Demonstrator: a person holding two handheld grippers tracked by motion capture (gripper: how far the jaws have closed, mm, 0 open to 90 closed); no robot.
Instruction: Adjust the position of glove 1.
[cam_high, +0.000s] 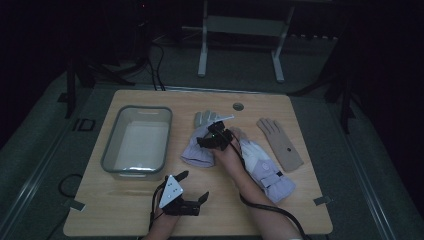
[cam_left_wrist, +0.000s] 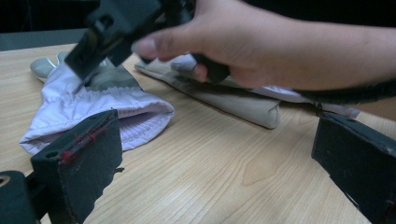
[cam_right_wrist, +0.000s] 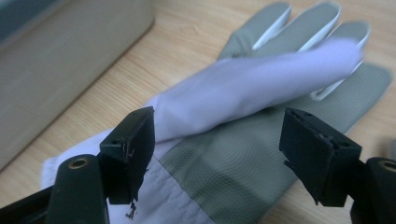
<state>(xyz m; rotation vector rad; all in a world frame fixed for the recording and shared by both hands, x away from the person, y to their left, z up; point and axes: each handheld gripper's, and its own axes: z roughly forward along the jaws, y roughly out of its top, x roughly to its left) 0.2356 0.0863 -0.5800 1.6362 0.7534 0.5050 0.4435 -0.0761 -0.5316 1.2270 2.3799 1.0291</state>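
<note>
Left tongs sit closest to the camera at about 6 o'clock on the surface, gaping wide with nothing between them, parked just below the tub.

Going left to right: the grey tub at 9 o'clock looks empty, as far as the dim light lets me judge. Next comes the lavender glove near the middle, one of its fingers flopped across the grey palm. Right tongs hover right over it, spread apart with a black pad either side of the glove and neither one pressing on the fabric yet — so it's not gripped. A second lavender glove lies under the person's forearm toward 4 o'clock, and the tan glove sits well apart at 3 o'clock.

What could go sideways, my guess:
- pads closing on just that loose folded finger, so the glove dangles and slips out on the lift
- biting only the top layer of thin cloth — same result
- the forearm dragging the second lavender glove along, since it rests on it

Count: two tongs, three gloves (two lavender, one tan), one tub.
</note>
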